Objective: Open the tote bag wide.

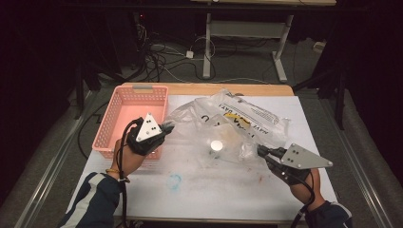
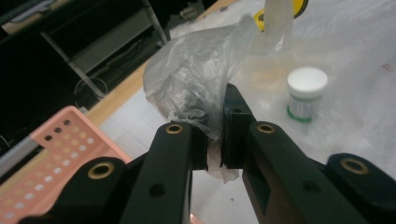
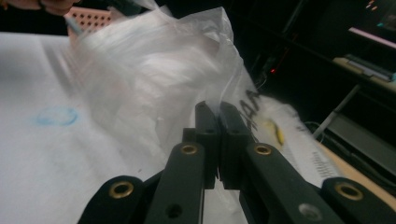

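In the right gripper view the clear plastic bag [image 3: 154,70] is smeared by blur, and its black print [image 3: 250,109] cannot be read. The pink basket [image 3: 91,18] is cut off by the top edge there. In the left gripper view the bag's bunched film [image 2: 196,74] hides the left gripper's [image 2: 215,126] pad faces, and the small white-capped jar's [image 2: 306,93] label is too small to read
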`<state>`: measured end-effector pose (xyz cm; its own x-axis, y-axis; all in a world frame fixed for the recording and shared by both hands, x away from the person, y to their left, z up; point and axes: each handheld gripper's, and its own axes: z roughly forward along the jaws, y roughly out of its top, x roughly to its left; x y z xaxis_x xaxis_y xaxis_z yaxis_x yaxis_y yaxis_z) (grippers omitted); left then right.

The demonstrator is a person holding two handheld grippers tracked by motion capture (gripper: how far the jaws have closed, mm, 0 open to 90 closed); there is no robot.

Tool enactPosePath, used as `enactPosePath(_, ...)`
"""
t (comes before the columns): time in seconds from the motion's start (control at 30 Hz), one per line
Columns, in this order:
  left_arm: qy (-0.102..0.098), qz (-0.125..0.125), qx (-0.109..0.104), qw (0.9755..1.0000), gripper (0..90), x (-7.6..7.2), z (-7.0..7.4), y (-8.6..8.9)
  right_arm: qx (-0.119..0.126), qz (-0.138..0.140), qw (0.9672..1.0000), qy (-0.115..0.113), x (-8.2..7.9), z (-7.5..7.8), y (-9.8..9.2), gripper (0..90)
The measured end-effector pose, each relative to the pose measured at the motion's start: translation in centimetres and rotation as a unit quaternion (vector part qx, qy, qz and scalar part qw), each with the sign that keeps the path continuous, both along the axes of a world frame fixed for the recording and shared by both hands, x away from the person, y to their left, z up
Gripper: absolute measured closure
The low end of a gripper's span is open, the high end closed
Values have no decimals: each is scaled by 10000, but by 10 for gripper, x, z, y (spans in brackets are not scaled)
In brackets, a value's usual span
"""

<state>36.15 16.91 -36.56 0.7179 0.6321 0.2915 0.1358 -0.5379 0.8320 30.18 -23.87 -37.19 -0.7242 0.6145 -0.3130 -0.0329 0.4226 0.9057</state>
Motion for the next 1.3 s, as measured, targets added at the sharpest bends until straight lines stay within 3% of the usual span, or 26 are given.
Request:
enactPosePath(0.2,-189,-24,-104,9998,819,-2,14,-2,196,-250,9992,-242,5,14,-7,900)
enactPosePath(0.33,-368,-115,-140,9992,819,-11,23,-5,264,-323,9985,-366,4,20,-9,900)
enactPosePath(0.53,-623,-249,-225,9975,819,-29,38,-4,349,-283,9981,-431,0,27,-8,900)
enactPosePath(0.77,-723,-301,-277,9965,819,-37,45,0,361,-229,9978,-501,-5,32,-6,900)
enactPosePath(0.97,-602,-348,-340,9970,819,-26,36,-6,295,-308,9979,-483,5,31,-4,900)
enactPosePath(1.2,-442,-366,-665,9961,835,-4,18,-19,256,-477,9979,-366,22,25,-5,900)
enactPosePath(1.3,-417,-406,-670,9961,835,5,12,-27,302,-584,9975,-250,32,22,-7,900)
